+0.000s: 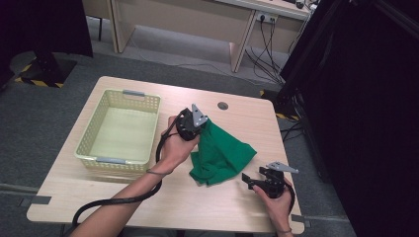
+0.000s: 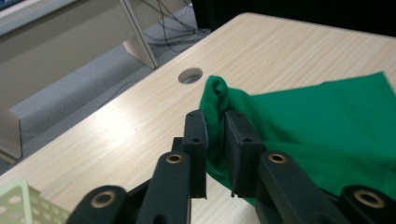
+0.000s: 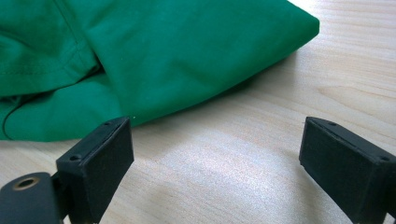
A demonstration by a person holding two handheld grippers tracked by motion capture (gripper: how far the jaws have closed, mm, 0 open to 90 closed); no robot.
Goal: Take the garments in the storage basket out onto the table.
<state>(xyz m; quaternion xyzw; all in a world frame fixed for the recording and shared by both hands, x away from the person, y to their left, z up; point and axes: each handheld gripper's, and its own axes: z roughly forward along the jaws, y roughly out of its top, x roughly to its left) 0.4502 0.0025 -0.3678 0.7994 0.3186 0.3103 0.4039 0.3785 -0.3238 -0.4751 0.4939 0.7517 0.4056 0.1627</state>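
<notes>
**Soft green cloth pinched at a bunched fold, one edge lifted off the table**

High view: the green cloth (image 1: pixel 222 154) lies on the table (image 1: pixel 123 200) right of the pale perforated basket (image 1: pixel 121 129). The left gripper (image 1: pixel 203 122) holds its far corner up, so the fabric hangs in a tent shape down to the tabletop. It looks light, limp and unbreakable; it should drape and slide rather than hold any form, and a bunched corner or hem looks like the surest place to grip. The right gripper (image 1: pixel 248 179) rests low beside the cloth's near edge, apart from it. The hand and gripper body cover the lifted corner.

Left gripper view: the jaws stand narrow, with a gathered ridge of cloth (image 2: pixel 327 121) rising between the pads (image 2: pixel 195 135). The fabric seems caught there, though how firmly cannot be judged. The folds below the jaws are hidden, so how many layers are pinched is unclear.

Right gripper view: the jaws stand wide over bare wood with nothing between them. The cloth (image 3: pixel 187 51) lies just beyond, a stitched seam showing at the left; its top and left run out of frame, so whether it is a garment is hard to tell.
</notes>
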